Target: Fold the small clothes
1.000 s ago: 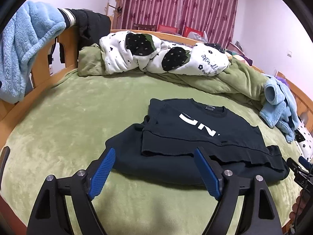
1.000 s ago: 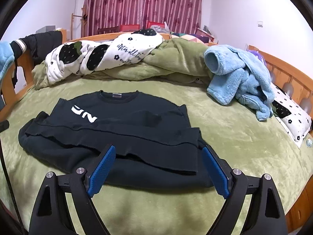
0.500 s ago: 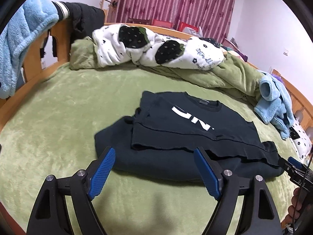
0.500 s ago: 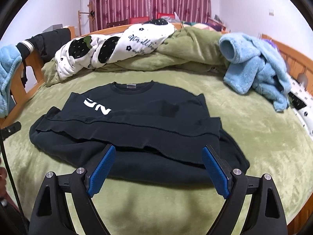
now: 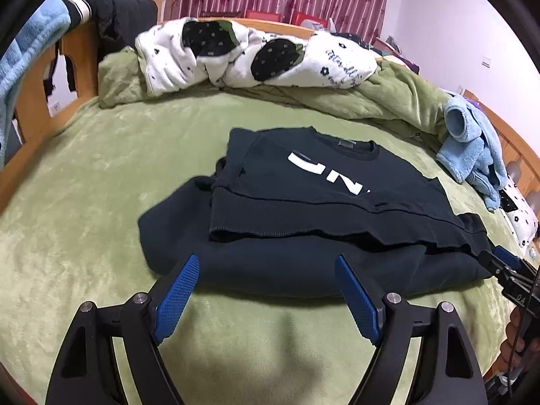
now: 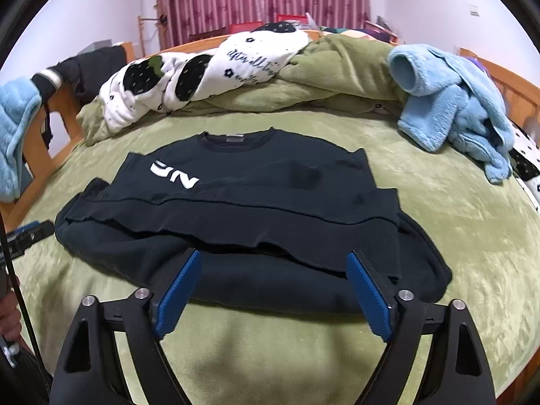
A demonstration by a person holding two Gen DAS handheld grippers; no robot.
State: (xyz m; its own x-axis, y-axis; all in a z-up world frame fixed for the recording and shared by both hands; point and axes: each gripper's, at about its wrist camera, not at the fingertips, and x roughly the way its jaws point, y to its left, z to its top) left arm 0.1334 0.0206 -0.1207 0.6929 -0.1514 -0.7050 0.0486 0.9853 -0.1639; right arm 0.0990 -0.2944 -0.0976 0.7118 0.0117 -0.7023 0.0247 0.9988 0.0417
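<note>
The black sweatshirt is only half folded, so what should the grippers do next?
Probably lower both and pinch the near folded edge. The black sweatshirt lies in front of the open, empty left gripper and right gripper, neither touching it.

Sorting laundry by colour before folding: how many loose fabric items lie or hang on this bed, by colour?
Black: 2, sweatshirt, jacket on the rail
Light blue: 2, fleece, towel on the rail
White with black print: 1, blanket
Green: 1, quilt
Total: 6
</note>
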